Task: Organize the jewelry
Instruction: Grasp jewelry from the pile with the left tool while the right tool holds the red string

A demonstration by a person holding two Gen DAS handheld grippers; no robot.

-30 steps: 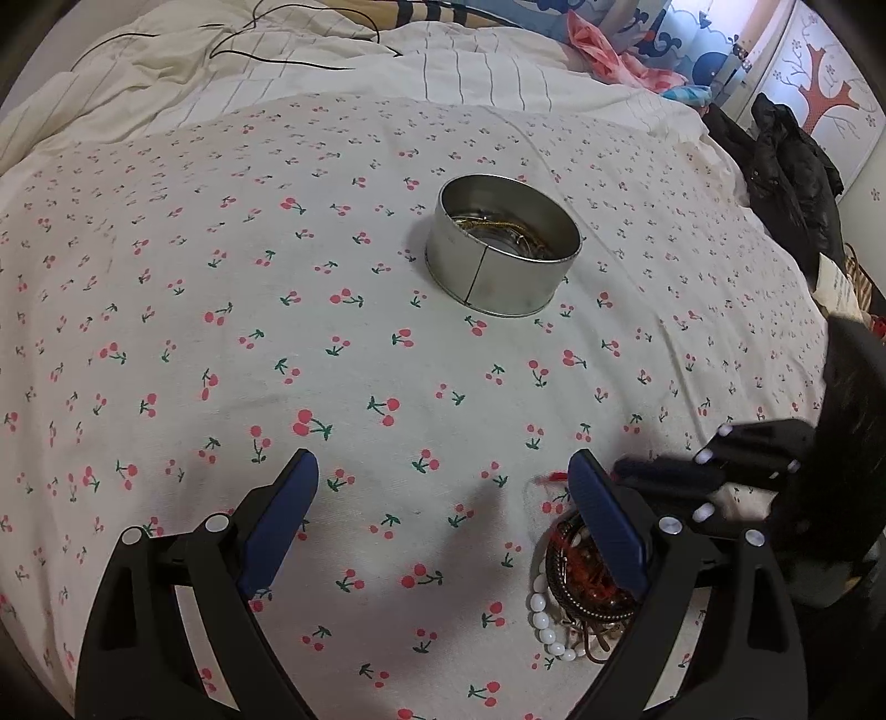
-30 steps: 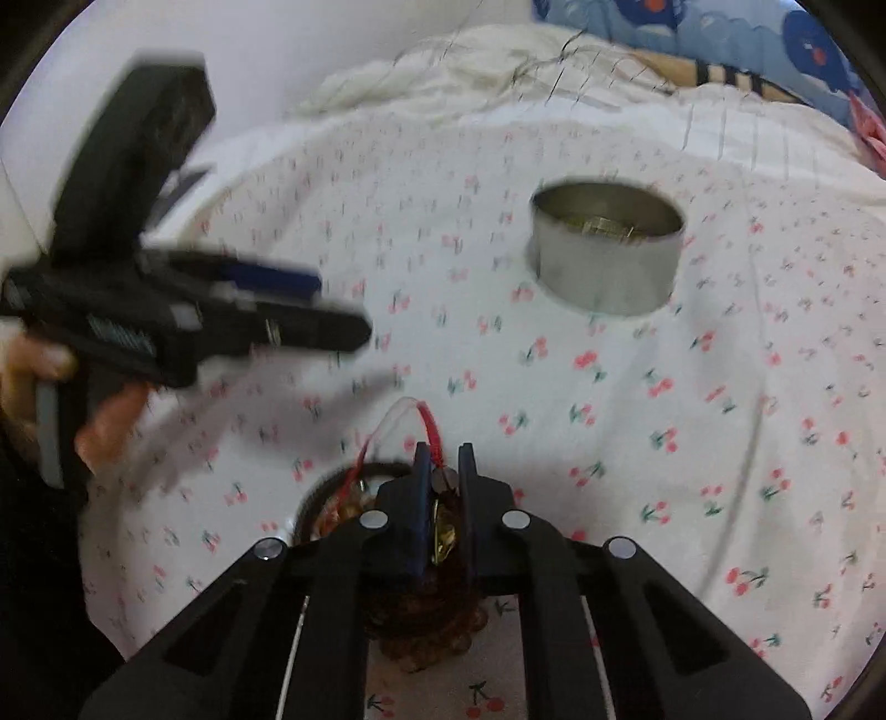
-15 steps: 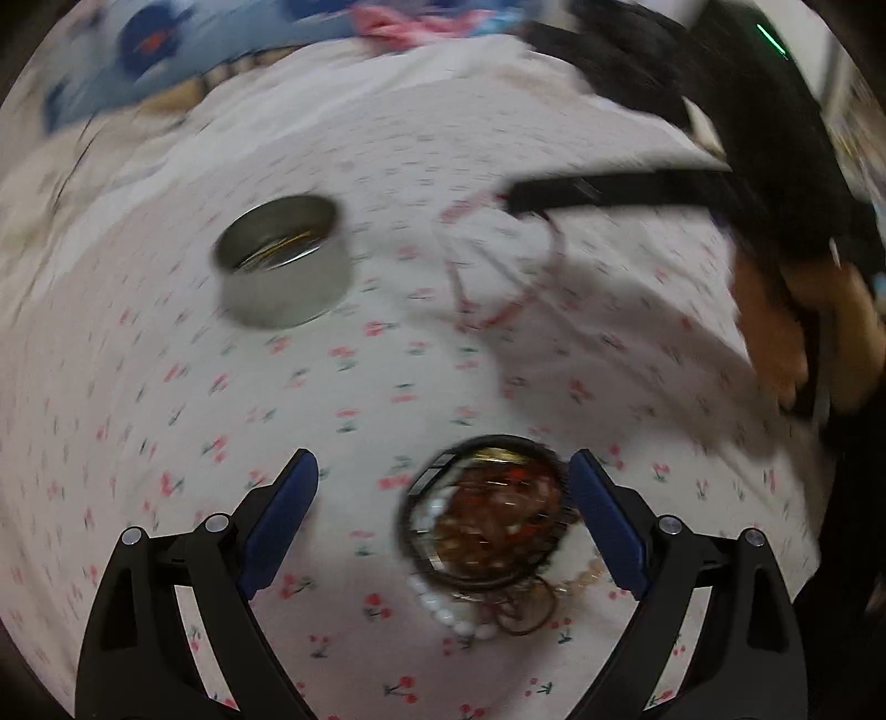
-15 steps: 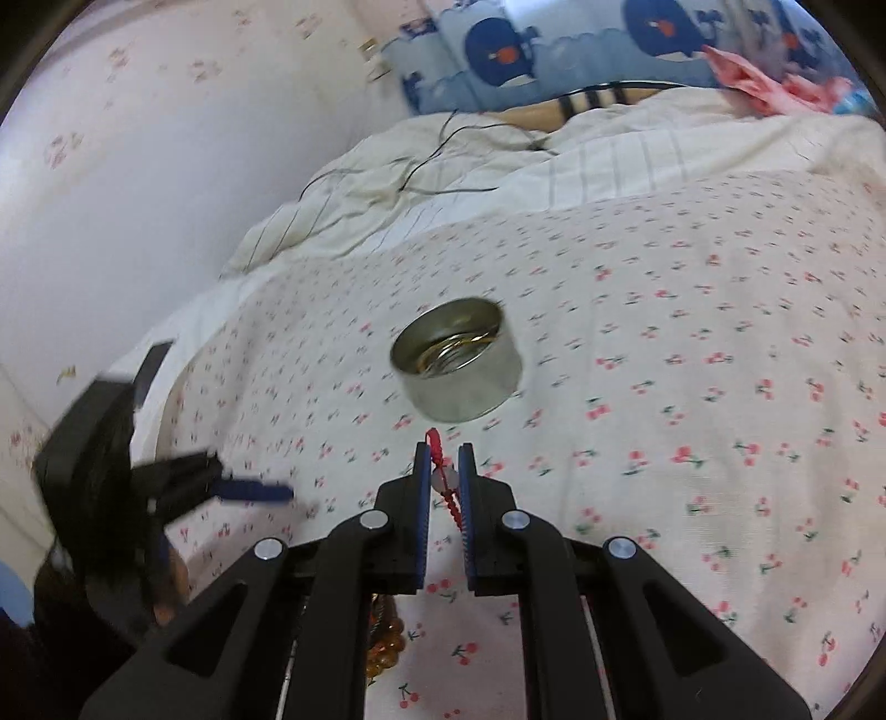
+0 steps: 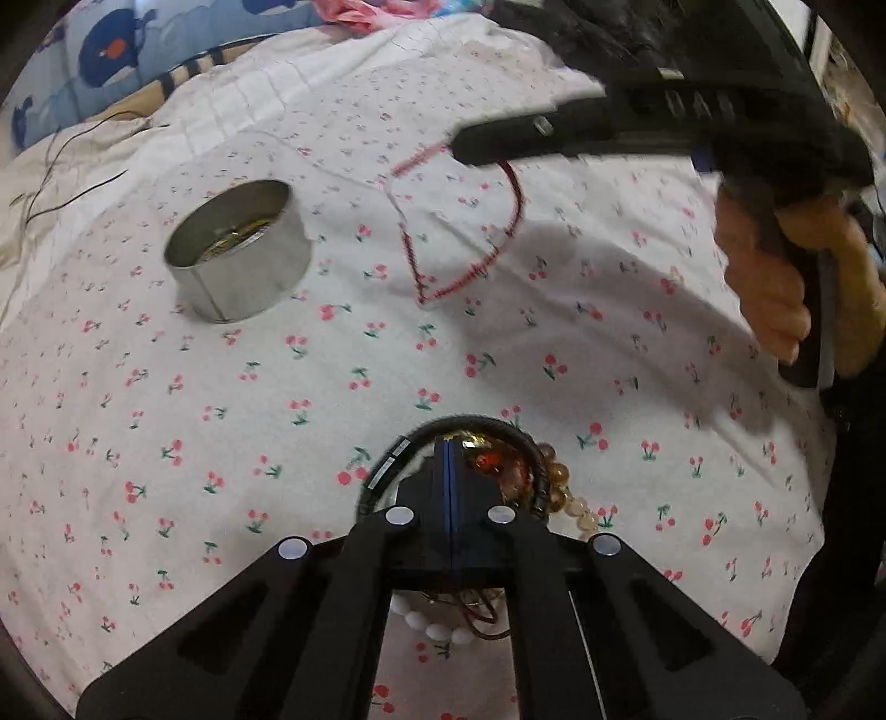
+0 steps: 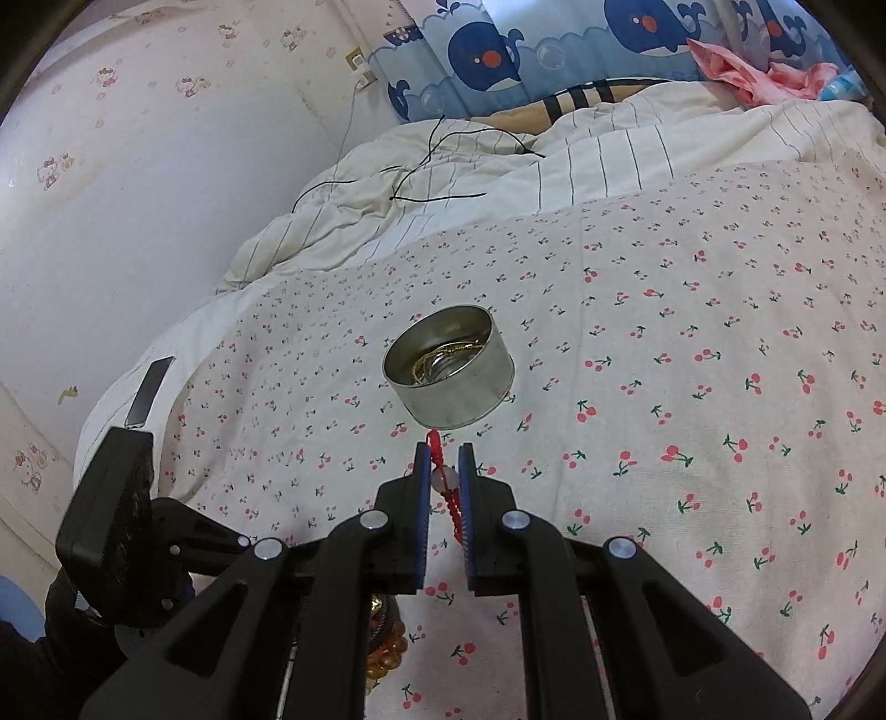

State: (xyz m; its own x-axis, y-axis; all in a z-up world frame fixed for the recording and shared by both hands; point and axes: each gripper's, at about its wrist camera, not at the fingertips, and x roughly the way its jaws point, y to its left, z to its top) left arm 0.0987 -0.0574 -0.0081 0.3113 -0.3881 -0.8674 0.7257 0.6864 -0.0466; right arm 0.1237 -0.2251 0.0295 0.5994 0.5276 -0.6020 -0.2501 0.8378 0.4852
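A round metal tin (image 5: 238, 255) (image 6: 451, 371) with gold chains inside stands on the cherry-print sheet (image 5: 277, 443). My right gripper (image 6: 443, 465) is shut on a red cord bracelet (image 6: 440, 451) with a pale bead, held in the air just short of the tin. In the left wrist view the cord's loop (image 5: 515, 221) dangles from the right gripper (image 5: 470, 147). My left gripper (image 5: 448, 487) points down over a jewelry pile (image 5: 531, 476) of bangles and beads. Its jaws are closing, and the blue pads meet with nothing seen between them. The pile (image 6: 387, 642) shows partly under the right gripper.
A person's hand (image 5: 775, 288) holds the right tool. A phone (image 6: 149, 390) lies at the bed's left edge by the wall. A striped duvet (image 6: 498, 160) with a black cable (image 6: 432, 188) lies behind the tin. Dark clothing (image 5: 609, 27) lies at the far right.
The left jaws went from wide open to shut over the jewelry pile after swinging onto it. The right gripper lifted the red cord away from the pile, toward the tin.
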